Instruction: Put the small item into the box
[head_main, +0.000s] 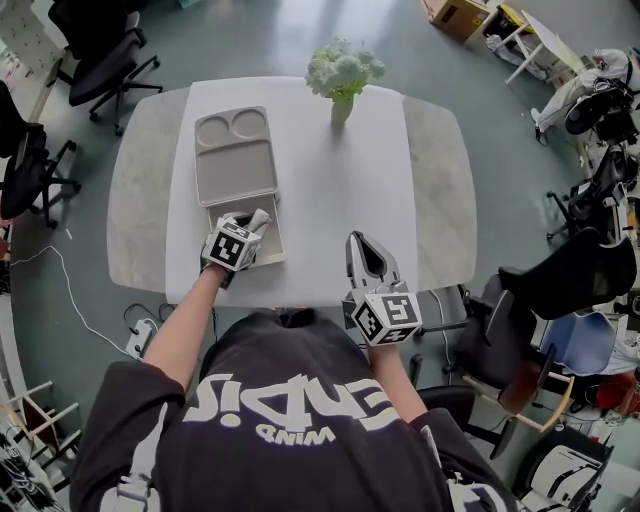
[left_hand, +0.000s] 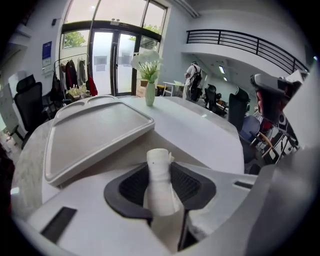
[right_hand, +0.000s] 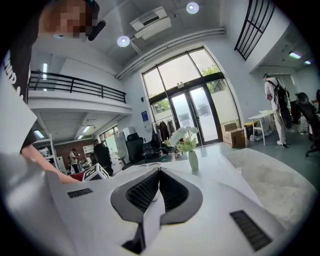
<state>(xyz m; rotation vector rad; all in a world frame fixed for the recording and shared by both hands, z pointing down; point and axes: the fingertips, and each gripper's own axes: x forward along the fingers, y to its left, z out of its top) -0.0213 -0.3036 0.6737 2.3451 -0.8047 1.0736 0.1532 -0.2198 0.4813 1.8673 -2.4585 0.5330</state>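
Observation:
A small white roll-shaped item (left_hand: 159, 182) stands upright between the pads of my left gripper (left_hand: 160, 172), which is shut on it. In the head view that left gripper (head_main: 258, 222) hovers over the shallow tan box (head_main: 272, 250) near the table's front edge, with the item (head_main: 260, 217) poking out of its tips. The box's grey lid (head_main: 235, 160) lies flung open behind it and shows as a tilted tray-like lid (left_hand: 95, 132) in the left gripper view. My right gripper (head_main: 360, 242) is held above the table to the right, shut and empty; its jaws (right_hand: 159, 172) meet at the tips.
A white vase of pale flowers (head_main: 342, 80) stands at the table's (head_main: 330, 190) far side, and the vase (left_hand: 150, 92) is also ahead of the left gripper. Office chairs (head_main: 110, 60) and clutter ring the table. The person's body is at the near edge.

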